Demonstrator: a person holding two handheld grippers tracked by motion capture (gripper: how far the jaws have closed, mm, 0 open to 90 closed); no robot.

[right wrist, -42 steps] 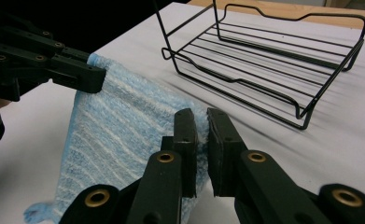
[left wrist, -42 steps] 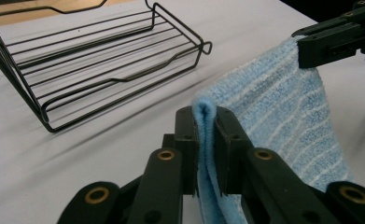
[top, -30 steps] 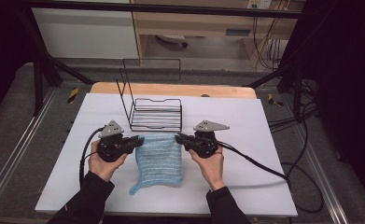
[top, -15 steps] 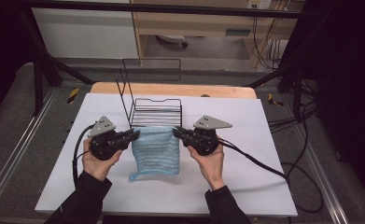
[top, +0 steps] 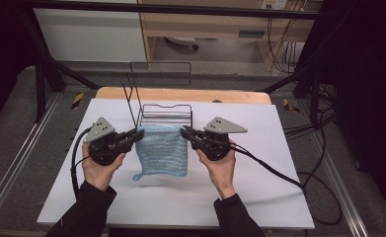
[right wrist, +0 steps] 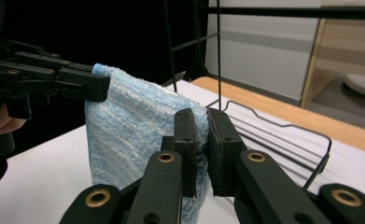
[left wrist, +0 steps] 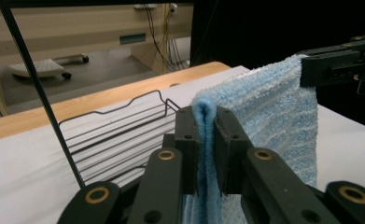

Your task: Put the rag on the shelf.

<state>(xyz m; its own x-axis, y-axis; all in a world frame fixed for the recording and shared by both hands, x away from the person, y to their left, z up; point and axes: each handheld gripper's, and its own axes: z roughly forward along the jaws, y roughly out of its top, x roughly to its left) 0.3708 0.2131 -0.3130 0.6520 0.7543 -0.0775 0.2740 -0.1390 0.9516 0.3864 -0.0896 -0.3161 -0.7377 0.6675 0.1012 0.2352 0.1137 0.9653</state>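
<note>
Blue towel, striped and fluffy, hangs at the centre of the high view, stretched by its top edge between two hand-held grippers over a white table. Its lower edge with a small loop at the bottom-left corner lies low against the tabletop; whether it touches cannot be told from above.

Left gripper, at centre left of the high view, is clamped on the towel's upper left corner; in the left gripper view the two black jaws pinch a fold of the cloth at the middle of the frame, with the other gripper biting the far corner at upper right.

Right gripper, at centre right of the high view, is likewise closed on the upper right corner; in the right gripper view the towel runs from its jaws across to the left gripper at upper left.

Black wire rack stands just behind the towel, above centre in the high view, its tall handle rising at upper left. Black cables trail from both grippers toward the lower edges of the frame.
</note>
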